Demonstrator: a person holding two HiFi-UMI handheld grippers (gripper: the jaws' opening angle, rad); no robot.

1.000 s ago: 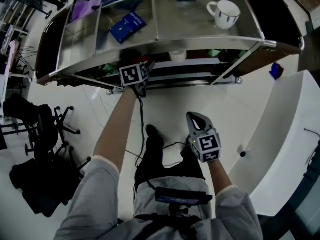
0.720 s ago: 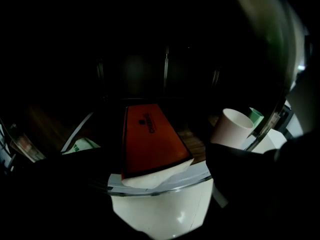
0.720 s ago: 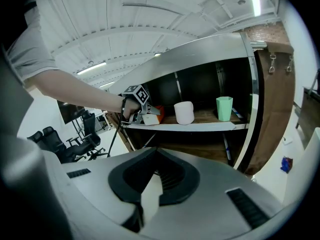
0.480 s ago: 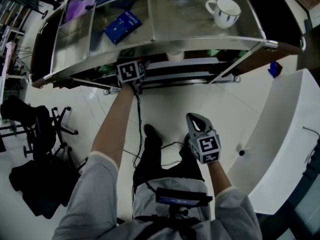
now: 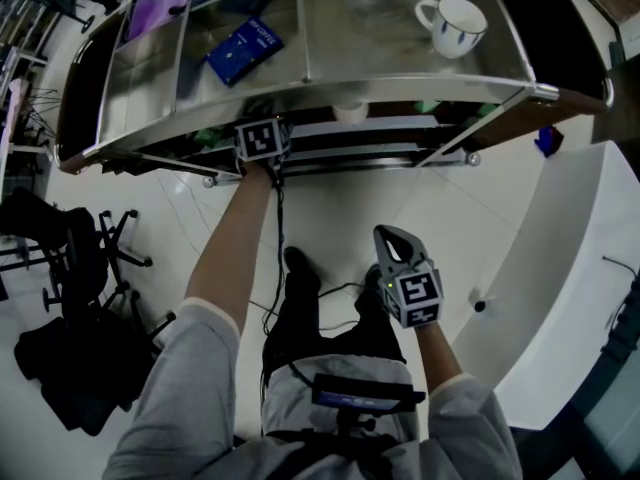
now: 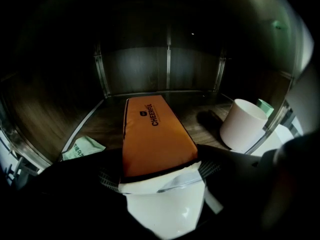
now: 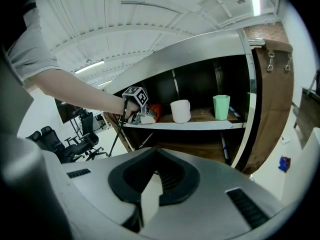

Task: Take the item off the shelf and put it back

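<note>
On the wooden shelf board [image 6: 200, 111], inside the dark cabinet, a flat, rectangular orange pack [image 6: 152, 134] is shown by the left gripper view. Its near end is located between the jaws of the left gripper [image 6: 159, 170], which are closing on either side of it. In the head view this pack is concealed by the glossy top [image 5: 400, 63], and only that gripper's marker cube is seen at the front edge. A plain white cup [image 6: 243, 125] is placed to the pack's right and a green sachet [image 6: 82, 148] to its left. The right gripper [image 7: 152, 184] is held low, well apart from the shelf, with its jaws together and nothing between them. A pale green cup [image 7: 221, 107] is shown clearly only by the right gripper view. The cabinet's rear corners are lost in shadow.
</note>
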